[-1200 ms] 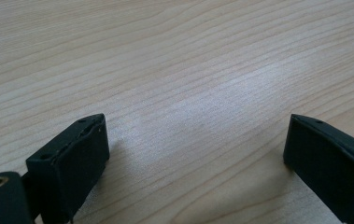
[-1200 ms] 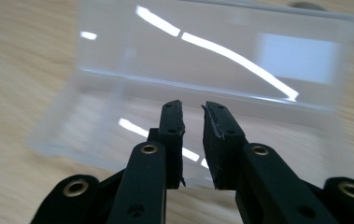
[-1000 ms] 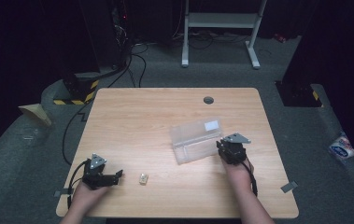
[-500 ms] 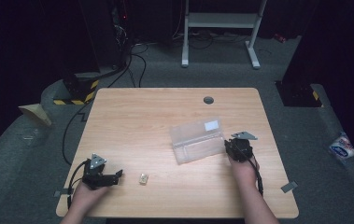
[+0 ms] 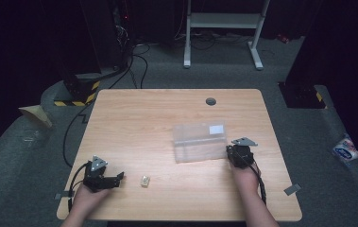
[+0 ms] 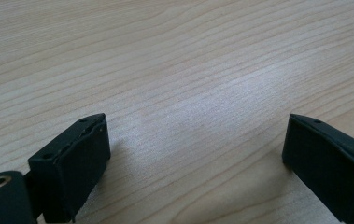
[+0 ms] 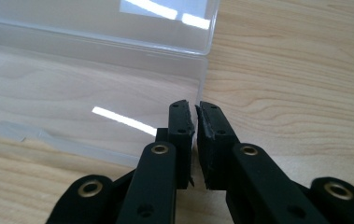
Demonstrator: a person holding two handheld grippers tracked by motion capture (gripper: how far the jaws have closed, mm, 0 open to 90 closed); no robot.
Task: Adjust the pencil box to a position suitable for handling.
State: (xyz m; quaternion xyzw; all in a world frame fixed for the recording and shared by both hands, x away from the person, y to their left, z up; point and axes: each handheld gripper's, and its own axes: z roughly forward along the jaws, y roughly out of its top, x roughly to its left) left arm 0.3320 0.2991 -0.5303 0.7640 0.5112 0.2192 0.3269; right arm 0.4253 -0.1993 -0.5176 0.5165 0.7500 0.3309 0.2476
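Note:
A clear plastic box [image 5: 199, 142] lies open on the wooden table [image 5: 167, 109], right of the middle. My right gripper [image 5: 229, 152] is at the box's right end. In the right gripper view its jaws have just been closing, and the right gripper [image 7: 196, 109] now pinches the thin end wall of the box [image 7: 86, 93]. My left gripper [image 5: 119, 178] rests near the front left corner with its jaws wide apart. The left gripper [image 6: 195, 149] has bare wood between its jaws. A small pale object [image 5: 145, 180] lies on the table just to its right.
A round cable hole [image 5: 210, 101] sits near the table's far edge. On the floor are a white stand [image 5: 221, 28] behind the table, black cables [image 5: 139, 66] at the back left, and a blue-and-white packet [image 5: 345, 150] to the right.
My right hand has shifted slightly at the box's right end. The box, the small object and my left hand are where they were.

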